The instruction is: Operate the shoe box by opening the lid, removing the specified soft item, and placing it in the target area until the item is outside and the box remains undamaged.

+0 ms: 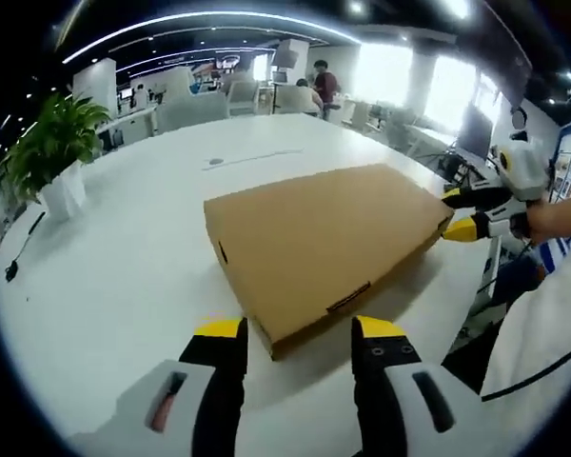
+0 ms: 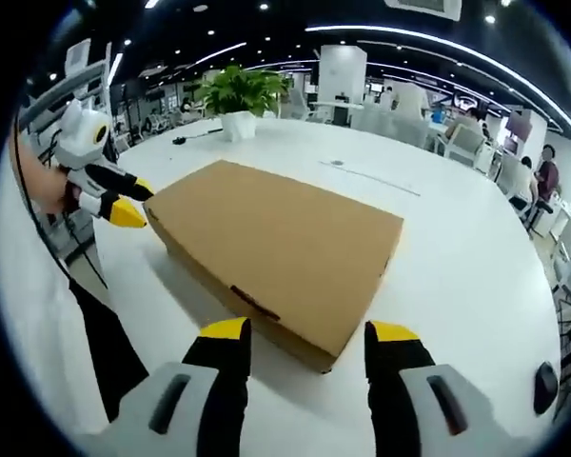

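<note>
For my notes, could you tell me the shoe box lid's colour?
Plain tan cardboard brown shoe box lid, clearest in the right gripper view.

The left gripper view is looking low across the table [image 1: 124,257] from one corner of the closed shoe box [image 1: 314,238], with its own tongs [image 1: 300,333] sitting near that corner. The right gripper view is facing back from the opposite end, its tongs [image 2: 309,335] near another corner of the shoe box [image 2: 276,248]. Both are sharing the box lid, the potted plant [image 1: 52,143] [image 2: 238,95], and each other's tongs [image 1: 462,214] [image 2: 128,202].
</note>
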Demonstrator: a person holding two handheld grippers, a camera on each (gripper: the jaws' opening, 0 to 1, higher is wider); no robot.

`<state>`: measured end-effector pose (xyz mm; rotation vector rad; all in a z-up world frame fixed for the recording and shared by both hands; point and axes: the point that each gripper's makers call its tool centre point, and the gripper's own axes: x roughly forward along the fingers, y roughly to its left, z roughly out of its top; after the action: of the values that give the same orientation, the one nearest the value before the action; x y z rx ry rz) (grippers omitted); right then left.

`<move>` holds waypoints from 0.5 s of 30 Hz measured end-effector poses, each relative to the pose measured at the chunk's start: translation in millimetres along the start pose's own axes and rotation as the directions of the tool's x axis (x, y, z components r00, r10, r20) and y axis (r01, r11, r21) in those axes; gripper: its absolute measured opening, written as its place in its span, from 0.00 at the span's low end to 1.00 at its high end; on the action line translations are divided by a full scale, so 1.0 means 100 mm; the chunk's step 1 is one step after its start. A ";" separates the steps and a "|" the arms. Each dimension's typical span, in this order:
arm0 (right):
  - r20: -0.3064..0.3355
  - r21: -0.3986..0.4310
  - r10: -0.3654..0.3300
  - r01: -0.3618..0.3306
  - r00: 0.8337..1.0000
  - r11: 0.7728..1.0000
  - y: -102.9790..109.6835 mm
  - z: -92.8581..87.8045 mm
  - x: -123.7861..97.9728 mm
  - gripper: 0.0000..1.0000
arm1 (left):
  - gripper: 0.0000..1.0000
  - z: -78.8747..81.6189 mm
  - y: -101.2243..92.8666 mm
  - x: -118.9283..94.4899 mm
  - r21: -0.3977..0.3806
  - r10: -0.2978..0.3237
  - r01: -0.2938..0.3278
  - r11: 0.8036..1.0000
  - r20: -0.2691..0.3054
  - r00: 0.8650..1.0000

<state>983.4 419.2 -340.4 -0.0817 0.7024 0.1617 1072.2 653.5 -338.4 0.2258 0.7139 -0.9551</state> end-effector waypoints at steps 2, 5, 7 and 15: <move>0.021 -0.005 -0.014 0.014 1.000 1.000 -0.02 0.07 -0.05 0.48 | 0.48 0.06 -0.02 -0.04 0.010 0.005 -0.005 1.000 0.012 1.000; 0.027 -0.036 -0.037 0.038 0.999 0.999 -0.06 0.15 -0.09 0.46 | 0.52 0.10 -0.03 -0.05 0.036 0.004 -0.005 0.999 0.025 1.000; 0.034 -0.040 -0.032 0.034 0.999 0.999 -0.06 0.20 -0.09 0.44 | 0.54 0.11 -0.03 -0.05 0.052 0.009 -0.010 0.999 0.021 1.000; 0.024 0.146 0.048 -0.051 0.999 0.988 0.00 0.22 -0.04 0.62 | 0.67 0.29 -0.01 -0.04 -0.068 -0.029 0.035 0.997 0.092 0.995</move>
<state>994.3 421.9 -320.6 0.0777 0.6937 0.1579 1083.2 641.9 -314.1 0.1094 0.6677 -0.9635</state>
